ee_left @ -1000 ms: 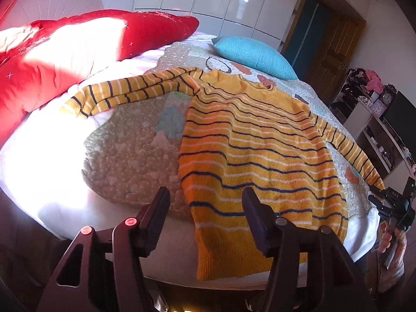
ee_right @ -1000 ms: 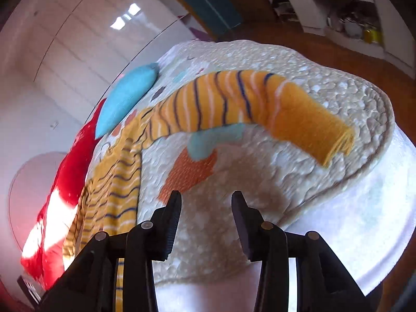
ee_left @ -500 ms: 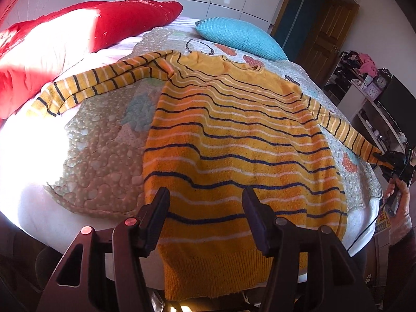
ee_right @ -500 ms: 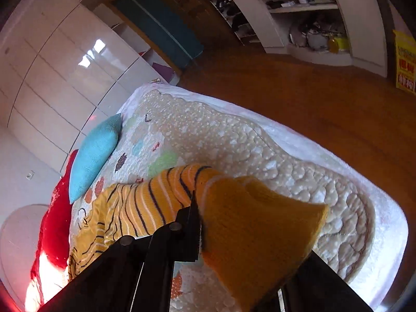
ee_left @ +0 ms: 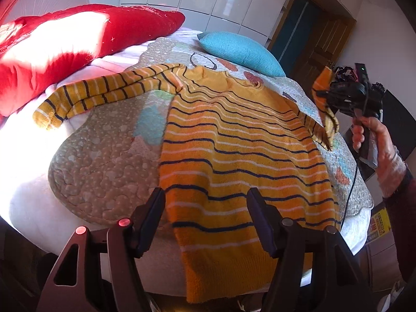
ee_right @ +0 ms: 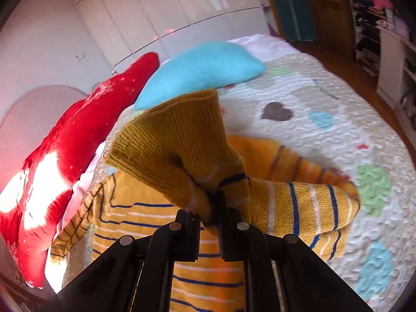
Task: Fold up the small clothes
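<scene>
Quilted bed [ee_left: 98,156] under striped sweater [ee_left: 234,150]

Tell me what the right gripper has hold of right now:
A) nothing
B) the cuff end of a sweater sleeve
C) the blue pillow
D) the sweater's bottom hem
B: the right gripper is shut on the sleeve cuff of the striped sweater, lifted off the quilt.

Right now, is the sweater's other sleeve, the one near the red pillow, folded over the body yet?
No. That sleeve lies stretched out flat on the bed toward the red pillow, away from the sweater body.
</scene>
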The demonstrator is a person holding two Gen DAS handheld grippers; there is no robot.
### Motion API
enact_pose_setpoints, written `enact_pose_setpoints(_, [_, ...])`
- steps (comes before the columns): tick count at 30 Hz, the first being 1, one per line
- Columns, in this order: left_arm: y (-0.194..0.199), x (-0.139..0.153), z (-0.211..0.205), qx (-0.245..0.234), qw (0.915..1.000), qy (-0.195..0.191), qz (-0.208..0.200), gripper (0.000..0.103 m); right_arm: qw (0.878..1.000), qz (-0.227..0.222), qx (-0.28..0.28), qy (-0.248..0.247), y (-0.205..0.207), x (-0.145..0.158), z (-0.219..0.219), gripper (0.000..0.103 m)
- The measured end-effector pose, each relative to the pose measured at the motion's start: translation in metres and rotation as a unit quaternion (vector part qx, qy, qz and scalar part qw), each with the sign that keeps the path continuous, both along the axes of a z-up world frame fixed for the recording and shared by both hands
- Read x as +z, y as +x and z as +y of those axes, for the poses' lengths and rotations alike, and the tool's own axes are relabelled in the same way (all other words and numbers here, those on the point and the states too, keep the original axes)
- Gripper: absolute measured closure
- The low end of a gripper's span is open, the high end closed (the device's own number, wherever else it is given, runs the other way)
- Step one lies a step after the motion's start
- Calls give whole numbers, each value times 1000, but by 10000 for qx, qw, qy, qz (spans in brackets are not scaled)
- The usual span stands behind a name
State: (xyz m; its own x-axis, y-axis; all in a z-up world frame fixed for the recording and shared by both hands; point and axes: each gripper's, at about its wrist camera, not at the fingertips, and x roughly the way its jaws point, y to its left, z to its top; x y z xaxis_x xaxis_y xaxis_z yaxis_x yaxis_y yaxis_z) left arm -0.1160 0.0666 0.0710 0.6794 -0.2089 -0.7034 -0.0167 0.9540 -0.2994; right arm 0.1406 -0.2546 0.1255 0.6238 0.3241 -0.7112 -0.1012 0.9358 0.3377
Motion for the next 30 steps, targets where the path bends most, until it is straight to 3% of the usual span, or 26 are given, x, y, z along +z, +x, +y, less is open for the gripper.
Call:
enact_pose_setpoints(5, [-9, -3, 27, 204, 9998, -29, -19, 39, 9966, 348, 741, -89, 35, -37, 114, 91])
enact_pose_setpoints(11, [-12, -19, 53, 503, 9983, -242, 163, 39, 9872, 616, 1396, -459, 39, -82, 216, 88])
enact_pose_setpoints(16, [-14, -24, 61, 628, 9971, -356, 227, 39, 9740, 1119, 1956, -227, 37, -107, 257, 51])
enact_pose_setpoints(20, [-17, -21, 61, 635, 9974, -298, 186, 37, 9636, 1325, 2312, 225, 26, -103, 243, 46])
enact_pose_setpoints(23, [-16, -21, 62, 655, 9972, -305, 196, 36, 9695, 1140, 2164, 132, 15, -90, 211, 46])
enact_pose_setpoints(27, [-12, -22, 56, 627, 9973, -306, 229, 36, 9835, 914, 1560, -33, 14, -78, 137, 44])
enact_pose_setpoints(30, [-9, -23, 47, 530, 9976, -340, 282, 36, 9925, 974, 727, 137, 21, -79, 61, 42])
